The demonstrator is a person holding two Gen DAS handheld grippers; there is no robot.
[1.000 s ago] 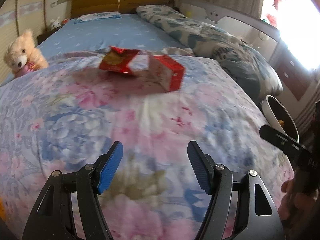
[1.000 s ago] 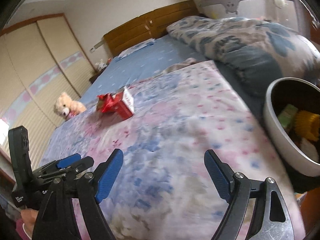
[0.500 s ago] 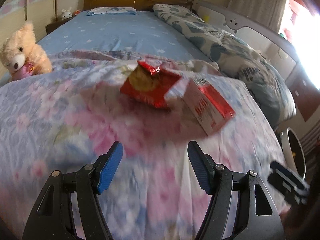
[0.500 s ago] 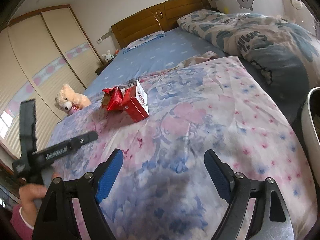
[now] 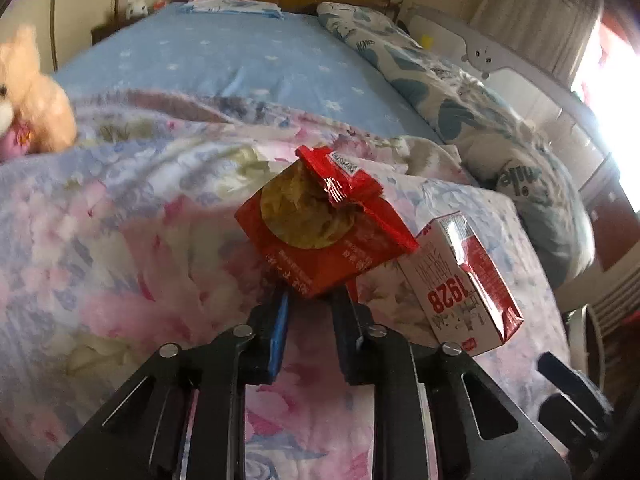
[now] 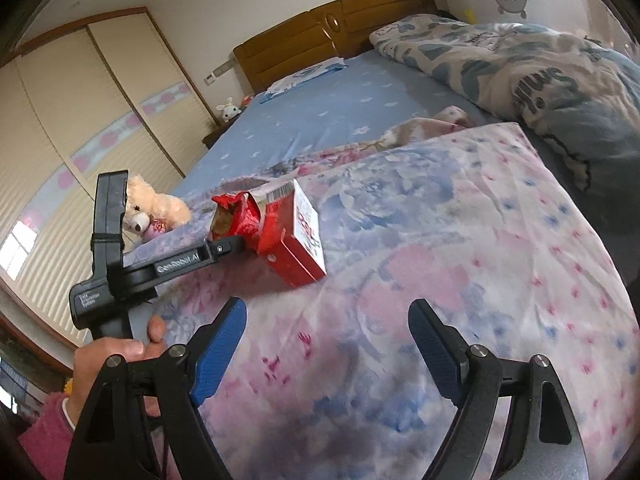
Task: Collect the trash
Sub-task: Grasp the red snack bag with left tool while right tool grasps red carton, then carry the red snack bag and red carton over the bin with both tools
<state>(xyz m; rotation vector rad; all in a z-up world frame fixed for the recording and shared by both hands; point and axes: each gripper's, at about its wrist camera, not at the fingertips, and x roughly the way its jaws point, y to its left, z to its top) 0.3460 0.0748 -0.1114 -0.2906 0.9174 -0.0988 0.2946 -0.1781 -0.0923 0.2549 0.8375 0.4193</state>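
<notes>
Left wrist view: your left gripper jaws are closing on the red snack wrapper; lift it clear of the milk carton at three o'clock. Right gripper jaws gape empty.

"1928" was printed in red on the white face of the red-and-white carton, upside down in the left wrist view. The red snack wrapper carried white characters, too small to read. The left gripper's arm read "GenRobot.AI". The rolled blue-patterned duvet showed letters "nile", partly hidden.
</notes>
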